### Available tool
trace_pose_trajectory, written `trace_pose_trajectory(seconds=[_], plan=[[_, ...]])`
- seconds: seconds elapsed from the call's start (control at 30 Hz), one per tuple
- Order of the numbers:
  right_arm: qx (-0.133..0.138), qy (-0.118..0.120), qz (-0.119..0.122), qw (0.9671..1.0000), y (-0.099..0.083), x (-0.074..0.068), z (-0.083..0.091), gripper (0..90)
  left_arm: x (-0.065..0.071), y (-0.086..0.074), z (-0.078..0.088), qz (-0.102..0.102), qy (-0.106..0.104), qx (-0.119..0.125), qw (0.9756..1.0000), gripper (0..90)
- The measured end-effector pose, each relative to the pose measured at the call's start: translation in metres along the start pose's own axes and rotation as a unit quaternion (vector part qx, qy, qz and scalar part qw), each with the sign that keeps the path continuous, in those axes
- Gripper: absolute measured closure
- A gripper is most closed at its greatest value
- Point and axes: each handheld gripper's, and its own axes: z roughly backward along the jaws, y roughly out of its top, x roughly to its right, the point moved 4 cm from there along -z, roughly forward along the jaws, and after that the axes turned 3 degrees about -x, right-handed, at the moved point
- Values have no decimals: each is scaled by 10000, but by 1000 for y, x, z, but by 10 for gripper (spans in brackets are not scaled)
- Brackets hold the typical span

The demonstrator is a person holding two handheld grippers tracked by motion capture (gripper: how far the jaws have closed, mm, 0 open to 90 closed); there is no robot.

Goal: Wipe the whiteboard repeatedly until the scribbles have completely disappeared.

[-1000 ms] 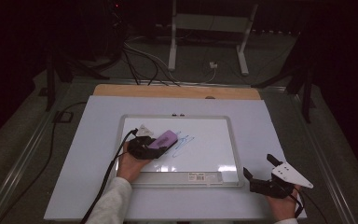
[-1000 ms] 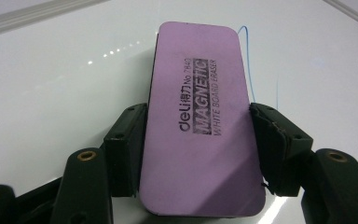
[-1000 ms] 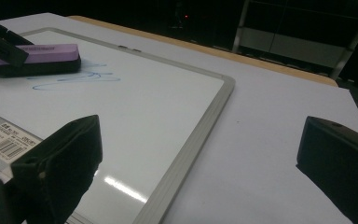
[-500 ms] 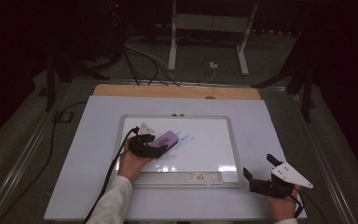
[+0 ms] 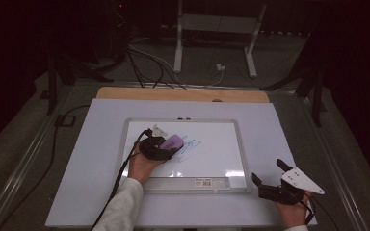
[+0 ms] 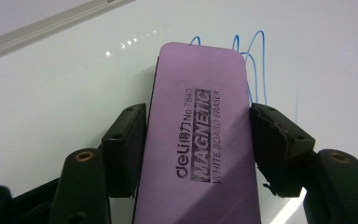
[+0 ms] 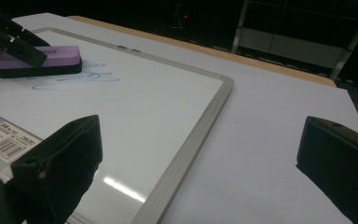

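Note:
A whiteboard (image 5: pixel 221 159) with a grey frame lies flat on the white table. Blue scribbles (image 5: pixel 191 146) mark its middle. My left gripper (image 5: pixel 166 147) is shut on a purple magnetic whiteboard eraser (image 5: pixel 173 142), which rests on the board at the left end of the scribbles. In the left gripper view the eraser (image 6: pixel 200 140) sits clamped between both jaws, with the blue lines (image 6: pixel 254 65) just beyond it. My right gripper (image 5: pixel 270 179) stands open off the board's near right corner, nothing between its jaws. In its view the eraser (image 7: pixel 37 60) lies far left beside the scribbles (image 7: pixel 74 79).
The whiteboard's frame (image 7: pixel 191 144) runs diagonally in the right gripper view, with bare white table (image 7: pixel 270 140) to its right. A barcode label (image 5: pixel 206 181) sits on the board's near edge. A wooden strip (image 5: pixel 183 94) borders the table's far side. Cables and a metal stand (image 5: pixel 212 29) lie beyond.

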Motion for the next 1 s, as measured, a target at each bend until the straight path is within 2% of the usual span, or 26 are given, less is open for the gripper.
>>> trace_pose_trajectory(seconds=[0.13,0.2,0.37,0.5,0.6,0.77,0.87,0.9,0.97,1.0], plan=[[-6,6,7,10000,0,0,0,6,-5,1,1,62,114,-23,9999,411],[-4,8,3,10000,0,0,0,6,-11,0,2,127,239,-49,9996,412],[-14,1,1,10000,0,0,0,6,-26,-2,7,377,442,-65,9983,412],[-14,0,-3,10000,0,0,0,7,-29,-3,8,473,443,-57,9979,413],[-16,3,2,10000,0,0,0,7,-24,-3,7,431,371,-58,9984,414],[-20,12,3,10000,0,-1,0,7,-4,-4,6,108,146,-81,9998,415],[-20,14,9,10000,0,-1,0,7,2,-6,6,-20,92,-101,9999,415],[-21,14,8,10000,0,-1,0,7,2,-6,7,-53,108,-78,9999,415],[-26,12,9,10000,0,-1,0,7,-2,-6,9,-188,401,-69,9990,416],[-23,12,7,10000,0,-1,0,7,-7,-6,10,-106,495,-86,9987,416]])
